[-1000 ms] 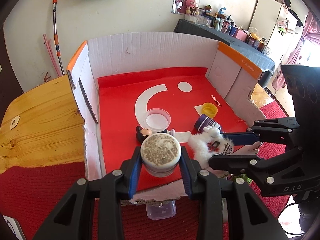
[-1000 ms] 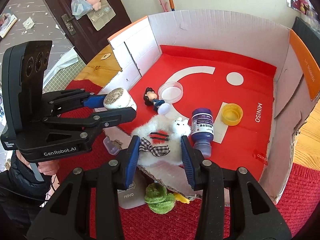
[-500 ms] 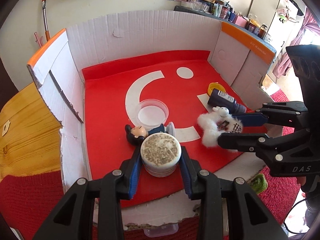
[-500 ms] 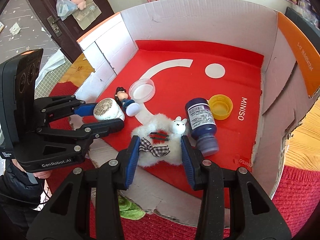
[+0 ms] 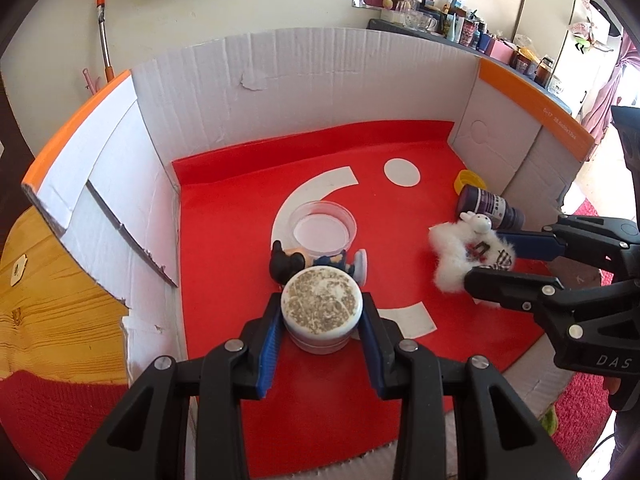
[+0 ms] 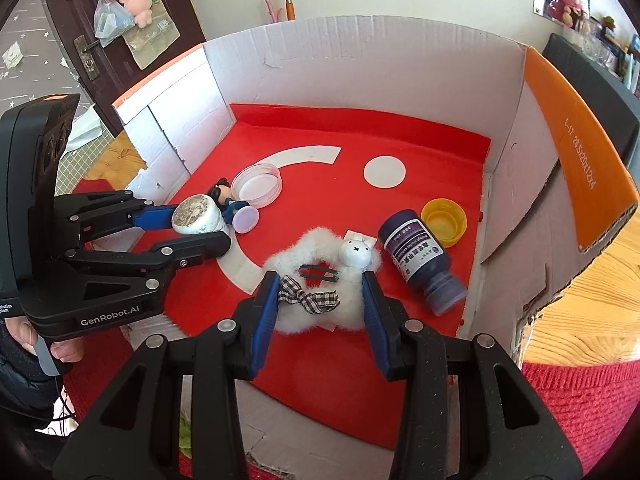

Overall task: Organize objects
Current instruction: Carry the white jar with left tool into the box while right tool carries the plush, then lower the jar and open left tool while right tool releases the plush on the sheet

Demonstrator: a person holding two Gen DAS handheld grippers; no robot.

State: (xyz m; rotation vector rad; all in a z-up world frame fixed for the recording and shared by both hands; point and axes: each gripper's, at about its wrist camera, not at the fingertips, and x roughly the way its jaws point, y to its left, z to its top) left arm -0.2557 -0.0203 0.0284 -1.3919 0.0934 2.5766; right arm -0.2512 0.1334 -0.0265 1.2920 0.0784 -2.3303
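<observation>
My left gripper (image 5: pixel 322 316) pinches a small white jar (image 5: pixel 322 312) at lower centre, held across its stiff round wall just under the speckled lid, so it's likely light and firm. My right gripper (image 6: pixel 320 300) squeezes a fluffy white toy (image 6: pixel 320 280) mid-frame over the red floor of the box (image 6: pixel 360 80); soft, compressible, best taken across the body. Can't tell if either touches the floor; jar contents hidden.
</observation>
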